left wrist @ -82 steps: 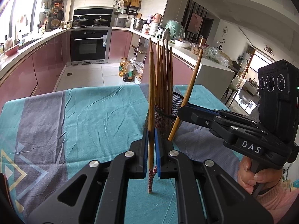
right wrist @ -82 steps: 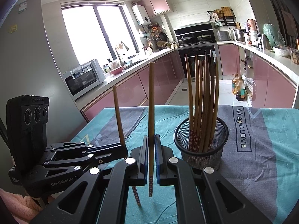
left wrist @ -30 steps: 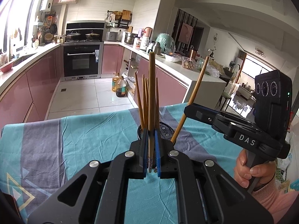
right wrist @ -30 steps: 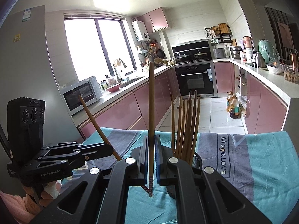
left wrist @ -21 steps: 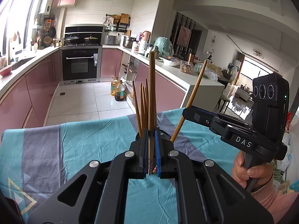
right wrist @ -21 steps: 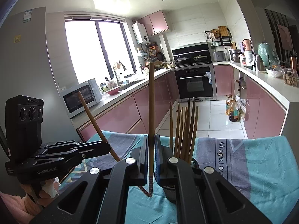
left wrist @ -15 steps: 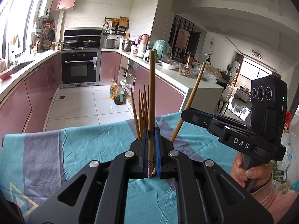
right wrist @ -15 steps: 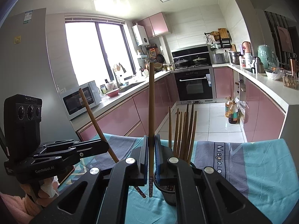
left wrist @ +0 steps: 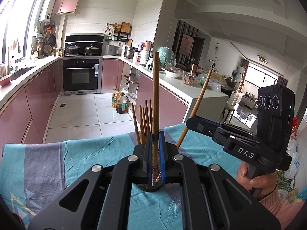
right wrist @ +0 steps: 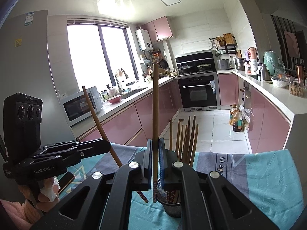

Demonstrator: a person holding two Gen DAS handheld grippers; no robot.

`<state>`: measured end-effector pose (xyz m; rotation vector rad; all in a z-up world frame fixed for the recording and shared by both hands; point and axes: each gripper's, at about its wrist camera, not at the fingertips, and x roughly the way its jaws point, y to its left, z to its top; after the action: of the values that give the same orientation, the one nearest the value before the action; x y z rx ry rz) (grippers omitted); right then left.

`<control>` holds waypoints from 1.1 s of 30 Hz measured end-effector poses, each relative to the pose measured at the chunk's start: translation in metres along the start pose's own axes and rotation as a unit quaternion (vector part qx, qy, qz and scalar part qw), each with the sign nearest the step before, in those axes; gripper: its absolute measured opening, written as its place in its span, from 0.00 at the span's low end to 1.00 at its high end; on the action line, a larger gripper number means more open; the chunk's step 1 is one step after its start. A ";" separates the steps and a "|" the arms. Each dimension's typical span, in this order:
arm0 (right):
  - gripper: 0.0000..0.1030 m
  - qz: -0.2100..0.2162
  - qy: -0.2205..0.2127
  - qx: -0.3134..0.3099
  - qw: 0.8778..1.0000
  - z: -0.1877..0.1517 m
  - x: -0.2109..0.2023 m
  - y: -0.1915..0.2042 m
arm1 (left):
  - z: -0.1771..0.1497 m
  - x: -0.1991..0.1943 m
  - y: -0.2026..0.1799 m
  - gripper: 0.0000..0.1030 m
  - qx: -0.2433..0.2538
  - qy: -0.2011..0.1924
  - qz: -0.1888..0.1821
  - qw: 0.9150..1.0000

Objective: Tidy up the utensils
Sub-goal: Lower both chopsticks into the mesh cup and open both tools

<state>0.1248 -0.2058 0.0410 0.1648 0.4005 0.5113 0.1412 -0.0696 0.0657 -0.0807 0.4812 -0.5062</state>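
Observation:
My left gripper (left wrist: pixel 155 153) is shut on an upright wooden chopstick (left wrist: pixel 155 99), directly over the black mesh holder (left wrist: pixel 148 186), which is mostly hidden behind the jaws. Several chopsticks (left wrist: pixel 144 120) stand in the holder. My right gripper (right wrist: pixel 155 164) is shut on another upright chopstick (right wrist: pixel 155 105), its patterned tip hanging just left of the holder (right wrist: pixel 170 203) rim. Each gripper shows in the other's view, the right one (left wrist: pixel 193 121) and the left one (right wrist: pixel 103 145), both holding a tilted chopstick above the table.
The table carries a teal and grey cloth (left wrist: pixel 48 159). A phone (right wrist: pixel 66 180) lies on it by the left hand. Kitchen counters (right wrist: pixel 268 94) and pink cabinets lie beyond the table's far edge.
Both grippers have risen and moved in over the holder. The holder now sits lower and closer under the jaws in both views. Both still hold their chopsticks.

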 end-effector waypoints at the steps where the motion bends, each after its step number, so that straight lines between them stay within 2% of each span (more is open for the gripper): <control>1: 0.06 -0.001 0.000 0.000 1.000 0.001 0.000 -0.001 | 0.002 0.001 0.000 0.07 0.000 -0.001 0.000 1.000; 20: 0.06 -0.025 0.000 -0.002 1.000 0.005 0.018 -0.010 | 0.002 0.010 -0.004 0.07 0.003 -0.009 -0.001 1.000; 28: 0.05 -0.049 0.021 -0.005 0.999 -0.004 0.035 -0.015 | -0.008 0.022 -0.005 0.07 0.010 0.025 0.006 1.000; 33: 0.06 -0.047 0.058 0.000 0.997 -0.015 0.055 -0.022 | -0.014 0.036 -0.003 0.07 0.022 0.067 0.002 0.997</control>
<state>0.1718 -0.1956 0.0033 0.1159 0.5192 0.4295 0.1603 -0.0892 0.0385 -0.0026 0.6013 -0.5194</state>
